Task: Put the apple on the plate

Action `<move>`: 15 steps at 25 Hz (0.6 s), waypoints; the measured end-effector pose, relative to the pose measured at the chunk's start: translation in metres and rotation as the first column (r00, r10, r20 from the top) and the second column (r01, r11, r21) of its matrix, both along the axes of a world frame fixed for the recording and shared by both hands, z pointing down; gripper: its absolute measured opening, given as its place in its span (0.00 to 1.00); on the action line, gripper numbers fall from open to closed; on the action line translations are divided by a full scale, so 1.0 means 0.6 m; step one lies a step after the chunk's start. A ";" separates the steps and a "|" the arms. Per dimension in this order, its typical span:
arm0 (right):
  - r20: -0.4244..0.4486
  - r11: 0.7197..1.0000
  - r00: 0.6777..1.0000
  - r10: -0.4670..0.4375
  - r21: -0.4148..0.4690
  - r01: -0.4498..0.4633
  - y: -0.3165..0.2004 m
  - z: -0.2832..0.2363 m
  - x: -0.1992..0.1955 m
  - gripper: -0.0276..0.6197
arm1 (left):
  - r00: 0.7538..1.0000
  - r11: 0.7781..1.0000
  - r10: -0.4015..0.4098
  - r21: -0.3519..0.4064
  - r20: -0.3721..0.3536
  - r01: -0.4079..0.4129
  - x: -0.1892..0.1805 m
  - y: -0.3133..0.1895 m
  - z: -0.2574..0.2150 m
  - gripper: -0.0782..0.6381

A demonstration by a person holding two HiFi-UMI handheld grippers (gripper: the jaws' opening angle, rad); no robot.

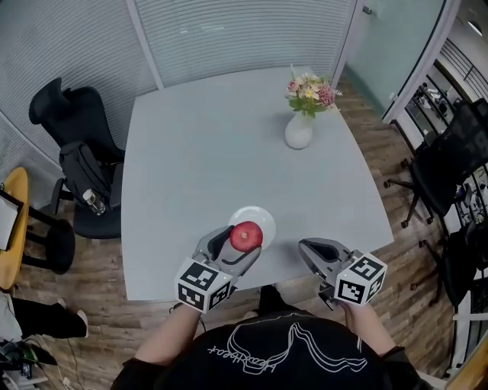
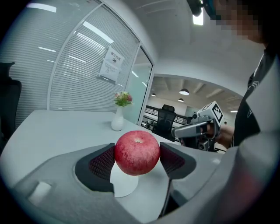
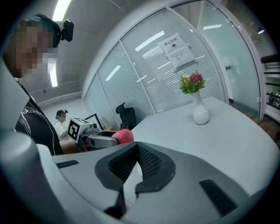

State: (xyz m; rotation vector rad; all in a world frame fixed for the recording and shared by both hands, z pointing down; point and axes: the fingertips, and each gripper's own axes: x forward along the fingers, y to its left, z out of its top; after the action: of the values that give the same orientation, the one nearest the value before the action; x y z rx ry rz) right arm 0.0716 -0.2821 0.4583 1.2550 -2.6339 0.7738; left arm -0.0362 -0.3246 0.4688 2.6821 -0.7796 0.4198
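Left gripper (image 1: 243, 243) clamps the red apple (image 1: 245, 235) just over the white plate's (image 1: 264, 216) near edge; right gripper (image 1: 308, 248), jaws together, sits alongside.

plate (image 1: 264, 218) half hidden — apple (image 1: 245, 236) covers it.

We're in an office meeting room. A big grey table (image 1: 229, 137) sits inside glass partition walls (image 1: 229, 30) lined with blinds, and there's a printed notice (image 2: 110, 64) stuck on one pane. A black swivel chair (image 1: 76, 129) stands at the table's side, with more office chairs (image 1: 450, 167) past the partition. A strip light (image 3: 61, 8) runs overhead, wood-plank floor (image 1: 381, 175) underfoot.
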 end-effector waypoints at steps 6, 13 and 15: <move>0.004 0.999 1.000 0.003 -0.054 -0.003 -0.021 0.036 0.027 0.06 | 1.000 0.999 -0.015 -0.038 0.023 0.016 0.019 -0.042 0.048 0.57; 0.002 0.997 1.000 0.007 -0.073 -0.007 -0.036 0.060 0.045 0.06 | 0.997 0.997 -0.028 -0.076 0.069 0.033 0.032 -0.075 0.110 0.57; -0.010 0.997 1.000 0.018 -0.076 -0.019 -0.040 0.067 0.053 0.06 | 0.997 0.995 -0.031 -0.094 0.072 0.038 0.035 -0.082 0.127 0.57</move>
State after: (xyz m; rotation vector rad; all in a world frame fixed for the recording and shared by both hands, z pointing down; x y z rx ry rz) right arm 0.1032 -0.3060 0.4982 1.2620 -2.5635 0.8605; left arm -0.0152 -0.3738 0.5448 2.5742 -0.8042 0.5323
